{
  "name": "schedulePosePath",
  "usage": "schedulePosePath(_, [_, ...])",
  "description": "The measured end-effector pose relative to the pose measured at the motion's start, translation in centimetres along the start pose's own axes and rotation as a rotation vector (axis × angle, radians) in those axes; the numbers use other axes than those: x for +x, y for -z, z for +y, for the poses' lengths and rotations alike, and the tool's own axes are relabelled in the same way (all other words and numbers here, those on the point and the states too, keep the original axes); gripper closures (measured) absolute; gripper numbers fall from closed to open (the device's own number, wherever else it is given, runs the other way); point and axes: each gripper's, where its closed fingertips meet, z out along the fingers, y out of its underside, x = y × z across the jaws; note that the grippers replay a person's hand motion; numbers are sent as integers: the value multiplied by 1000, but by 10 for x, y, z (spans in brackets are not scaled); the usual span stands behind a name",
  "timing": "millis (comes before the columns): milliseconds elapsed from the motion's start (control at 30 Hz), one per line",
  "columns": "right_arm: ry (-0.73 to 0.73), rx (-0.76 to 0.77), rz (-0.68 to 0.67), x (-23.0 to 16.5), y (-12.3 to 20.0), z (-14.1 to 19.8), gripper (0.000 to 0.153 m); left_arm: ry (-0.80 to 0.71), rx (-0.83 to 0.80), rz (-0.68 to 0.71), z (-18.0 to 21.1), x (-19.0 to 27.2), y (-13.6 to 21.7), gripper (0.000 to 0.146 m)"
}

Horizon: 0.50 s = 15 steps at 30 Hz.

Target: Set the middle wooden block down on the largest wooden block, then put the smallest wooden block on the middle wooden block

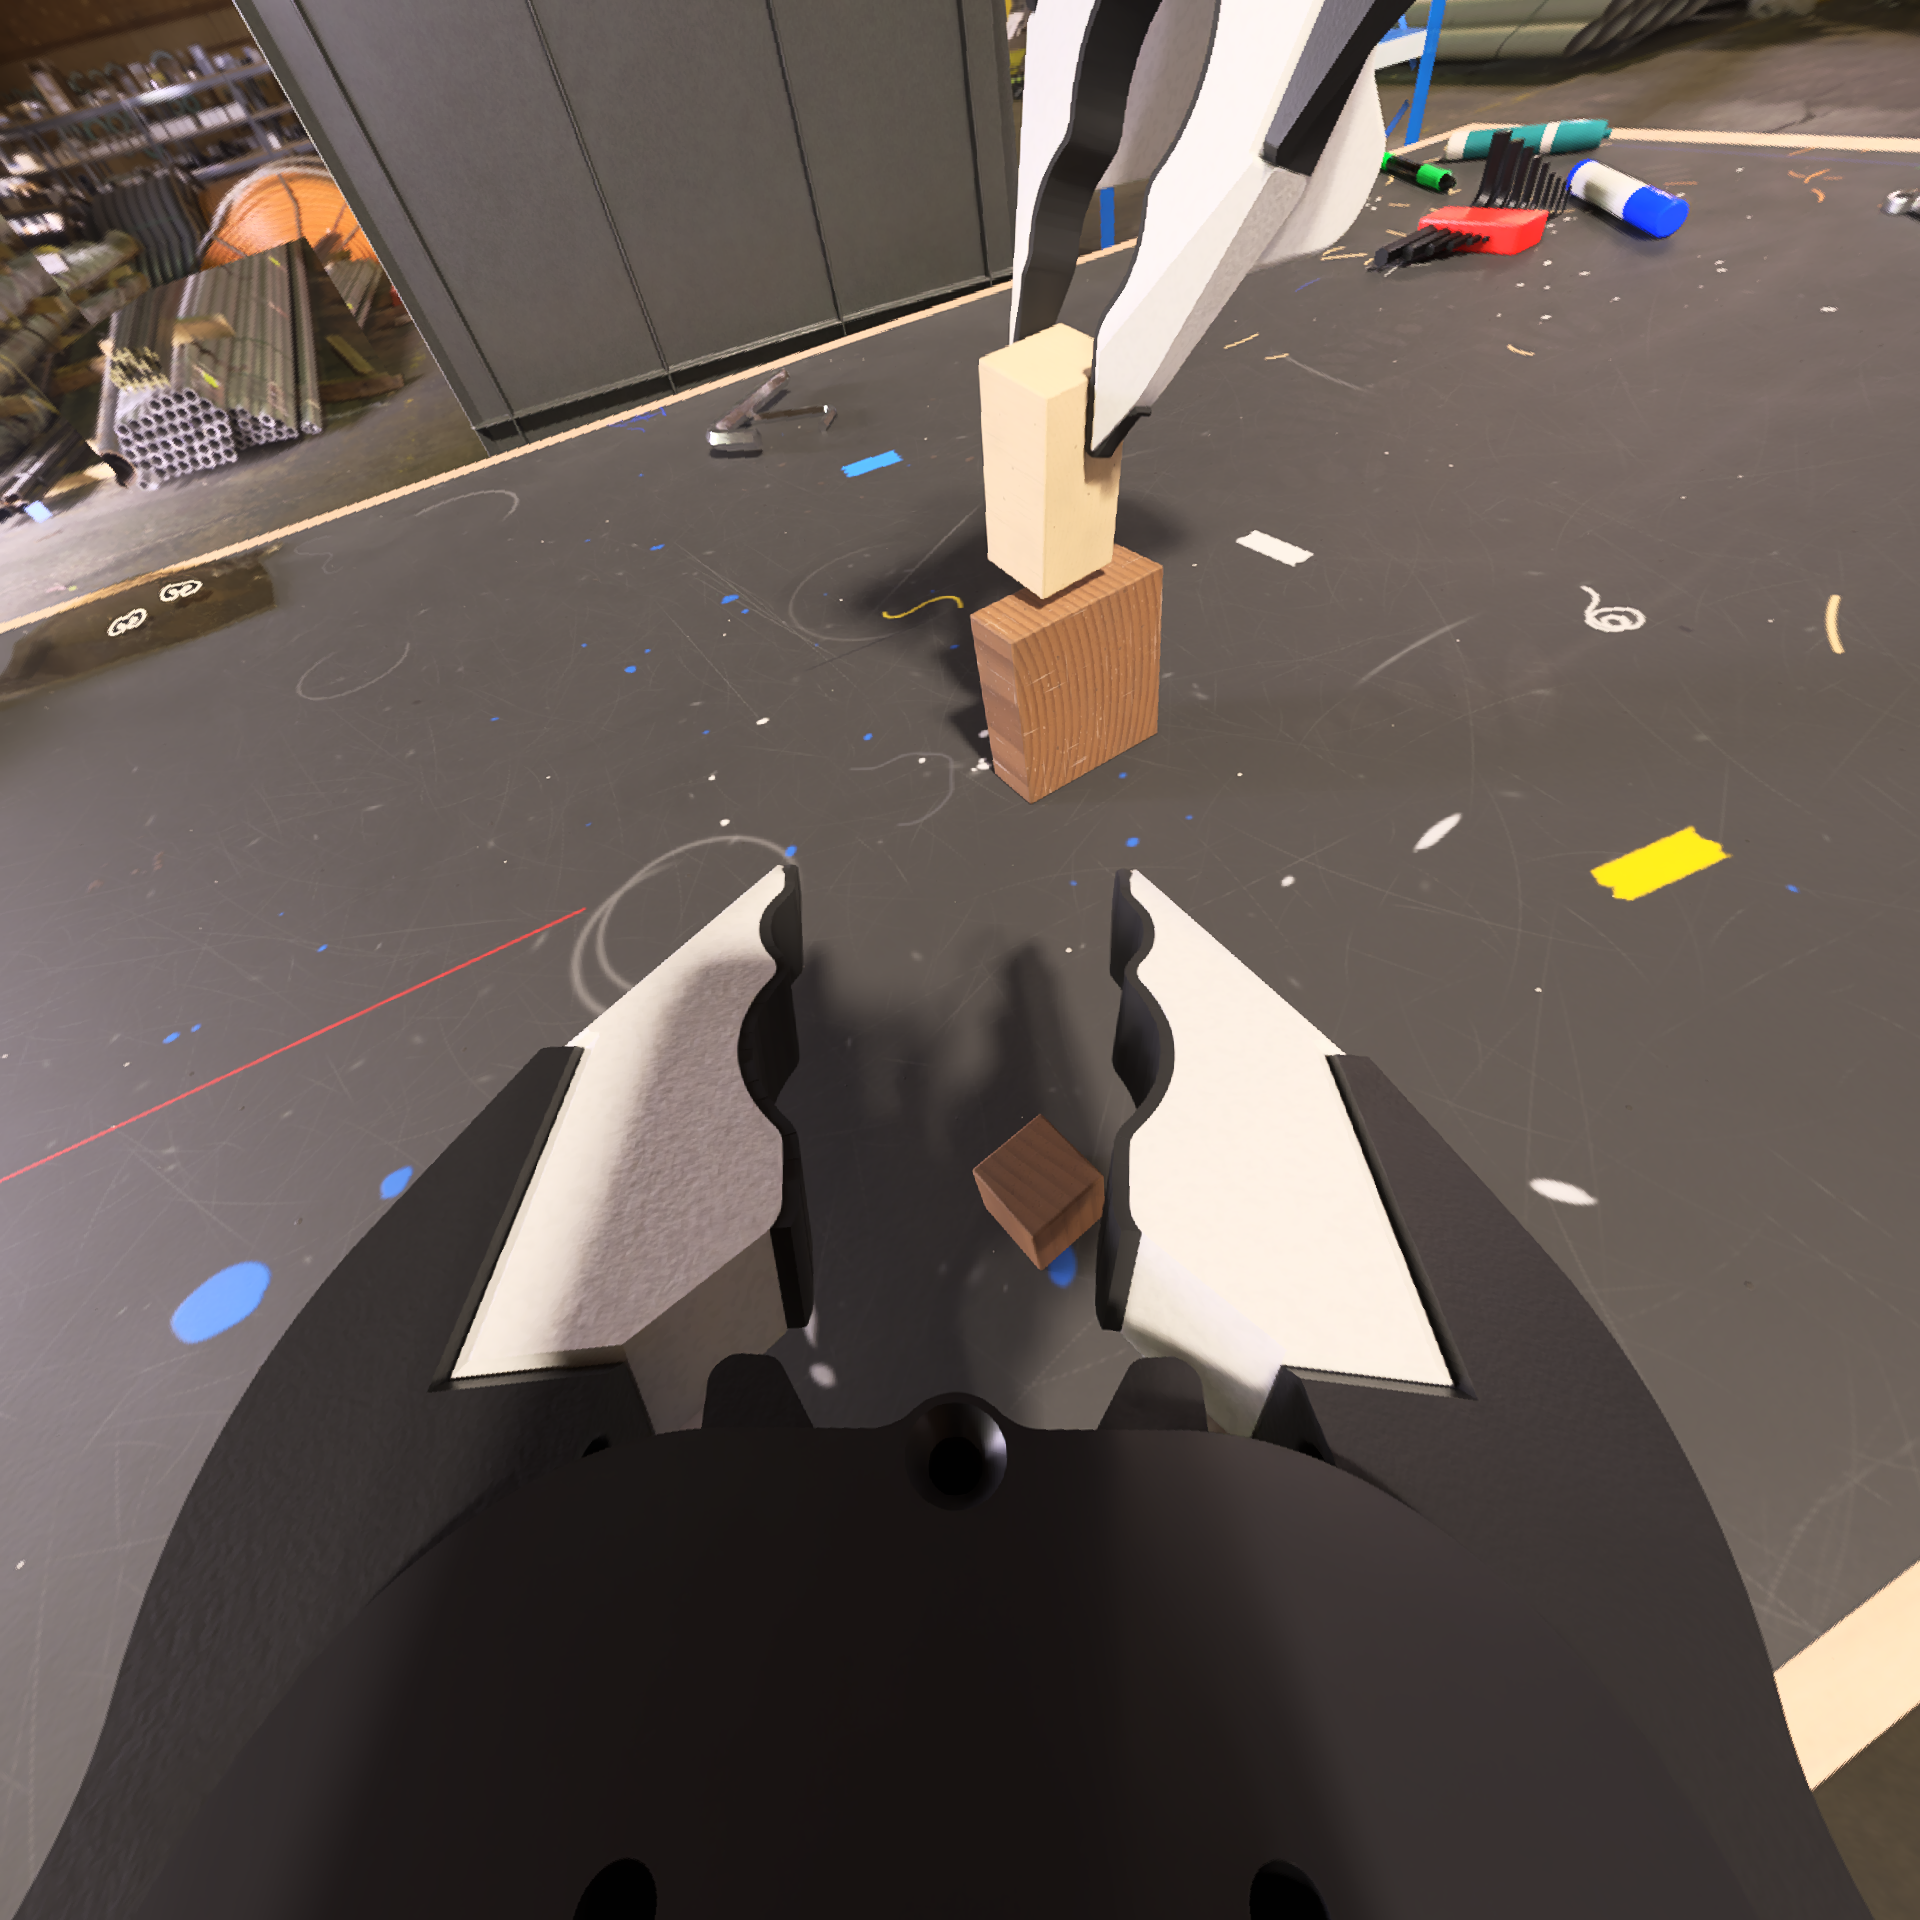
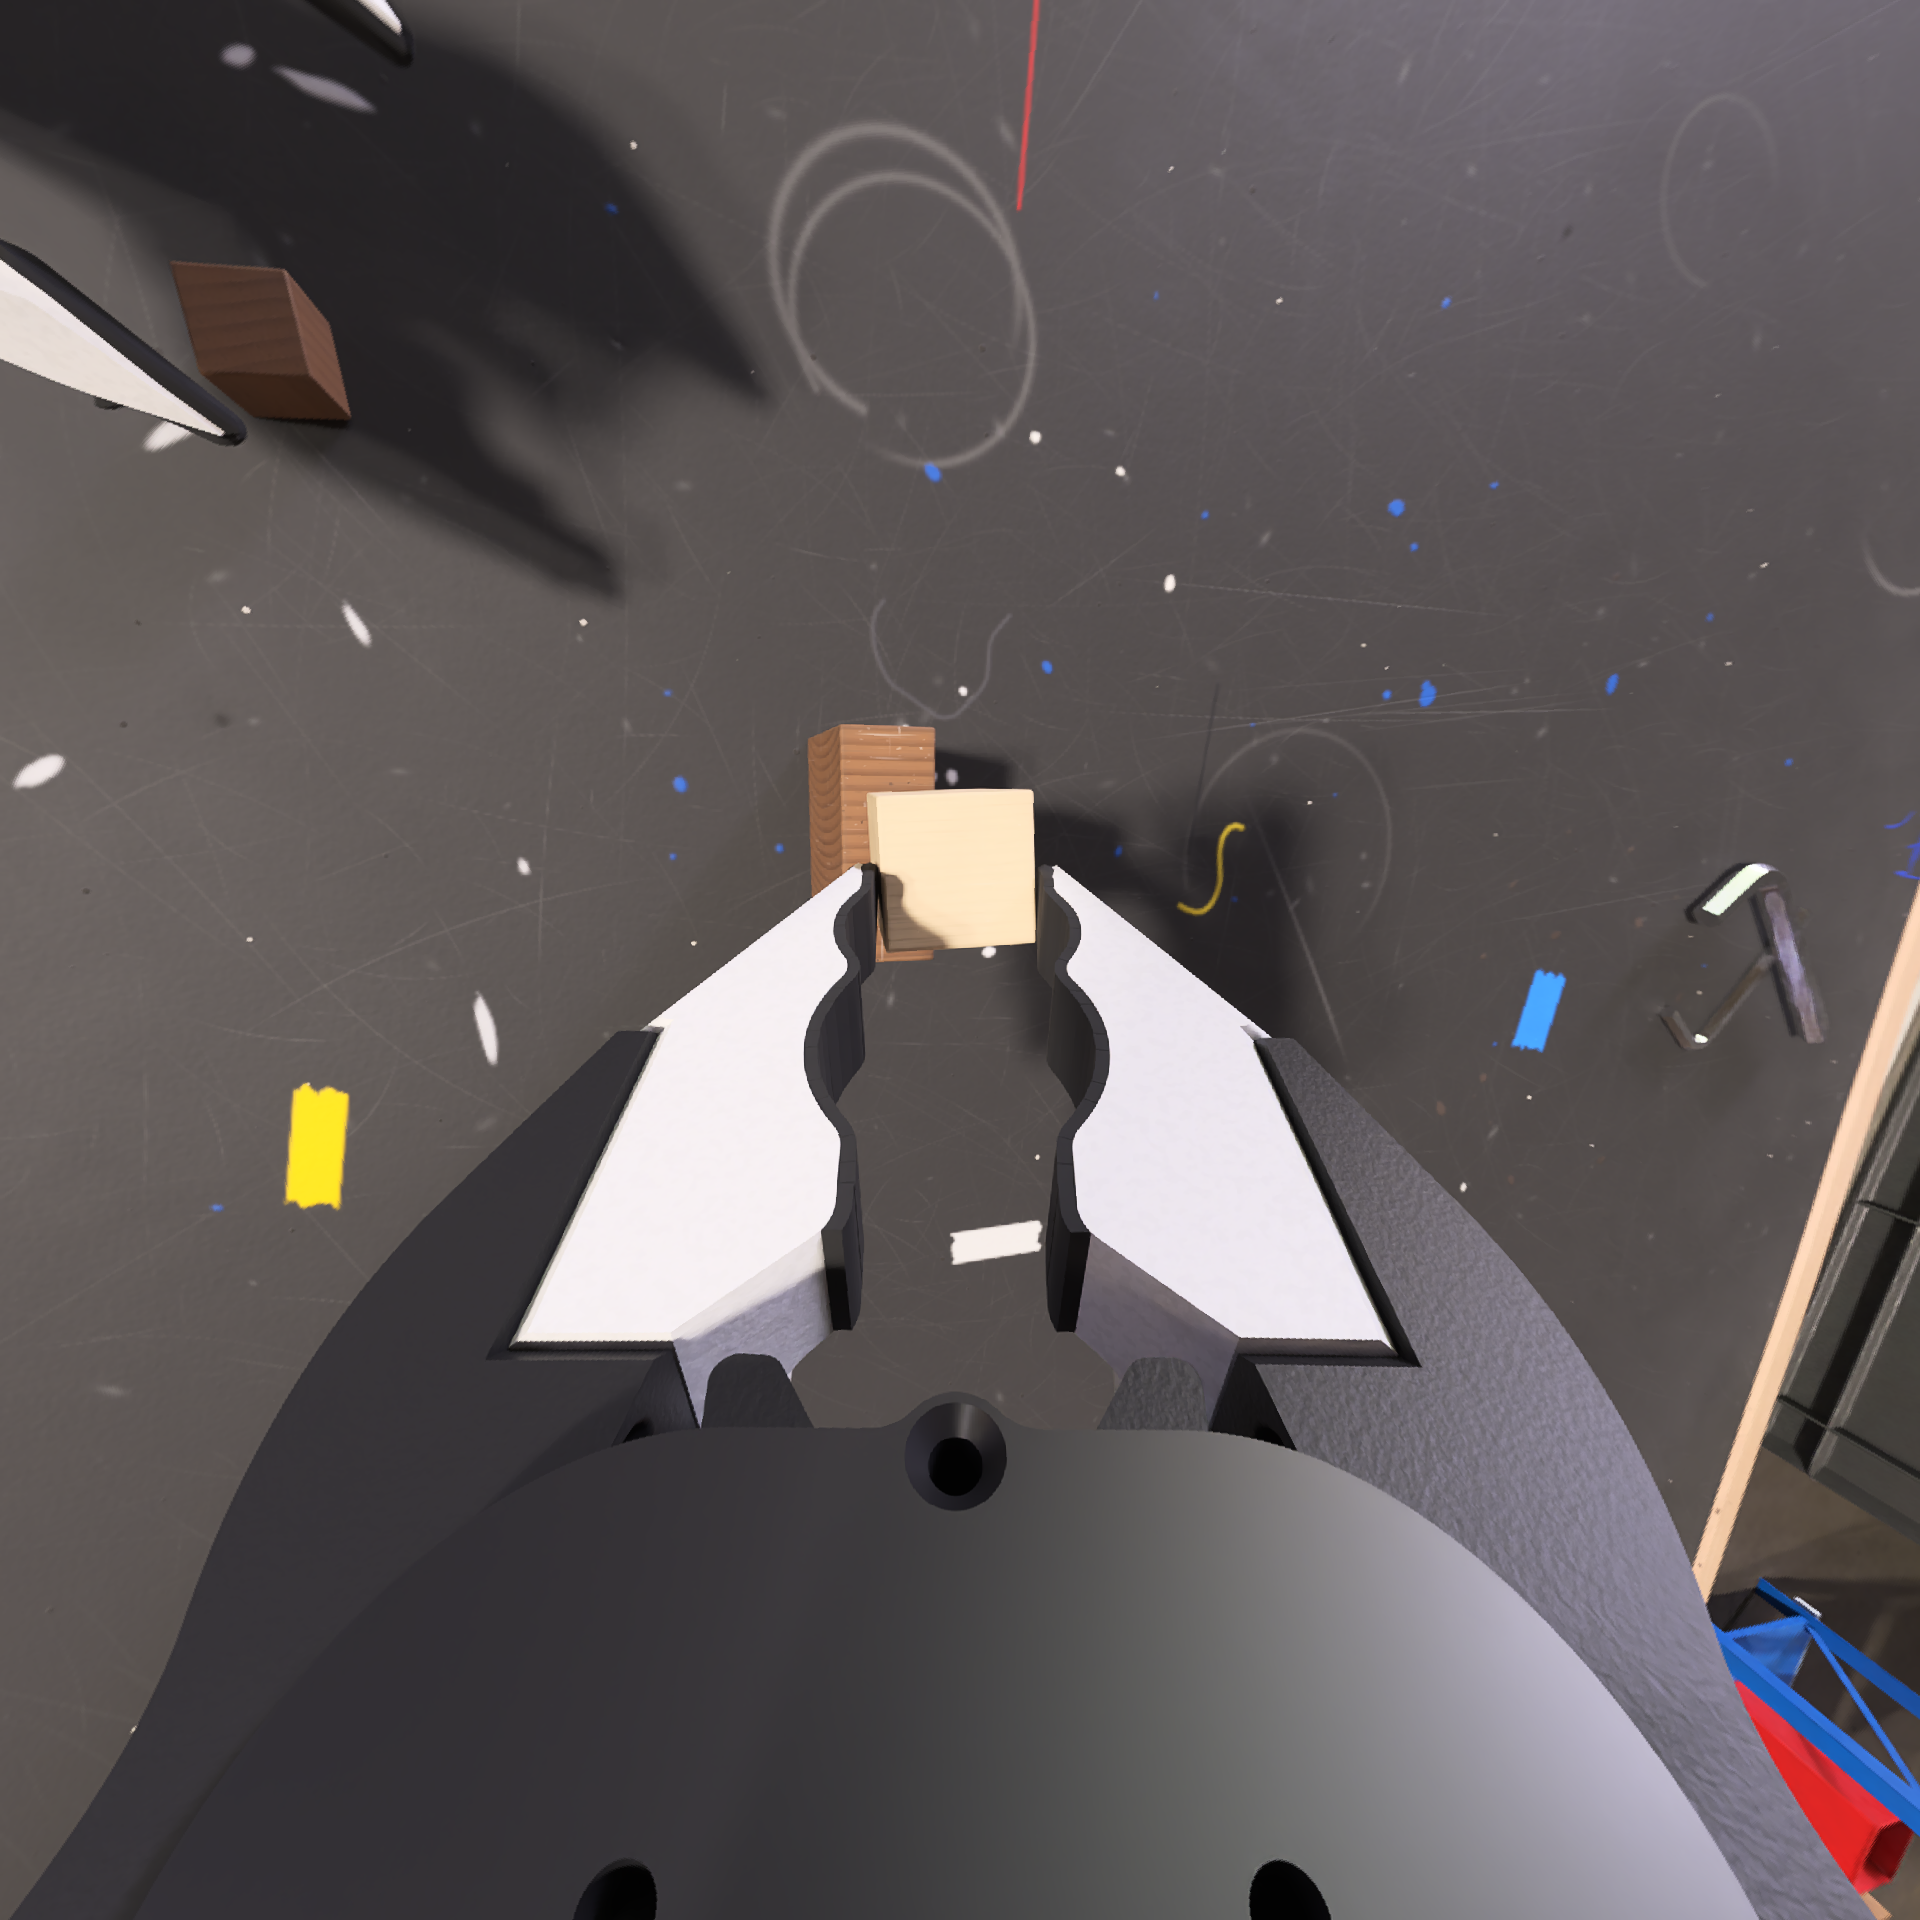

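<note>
Three wooden blocks, left wrist view: pale middle block (image 1: 1049, 462) upright at frame centre-top, resting on the reddish largest block (image 1: 1070, 675) on the dark surface (image 1: 416, 831). Right gripper (image 1: 1081, 400) reaches down from above, jaws at the pale block's sides. Dark smallest block (image 1: 1039, 1190) lies lower centre between the left gripper (image 1: 956, 883) jaws, which stand apart.

Right wrist view: right gripper (image 2: 956, 878) jaws straddle the pale block (image 2: 951, 868); grip contact cannot be told. Largest block (image 2: 852, 790) beneath; smallest block (image 2: 260, 338) upper left.
</note>
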Motion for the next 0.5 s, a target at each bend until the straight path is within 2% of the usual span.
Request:
schedulePosePath(167, [-9,-16,-52,-2,-4,1,122,-4,-2,6,1,0,0,71])
schedulePosePath(333, [-24,8,-51,-1,-2,-1,122,-3,-11,9,3,-1,0,70])
schedulePosePath(400, [-28,27,-27,3,9,-2,97,-2,-11,6,3,-2,1,70])
schedulePosePath(433, [-37,55,8,6,18,-4,91,-3,-11,4,2,-4,1,70])
schedulePosePath(500, [-96,156,64,5,40,-8,90,-11,-15,-5,1,-9,3,70])
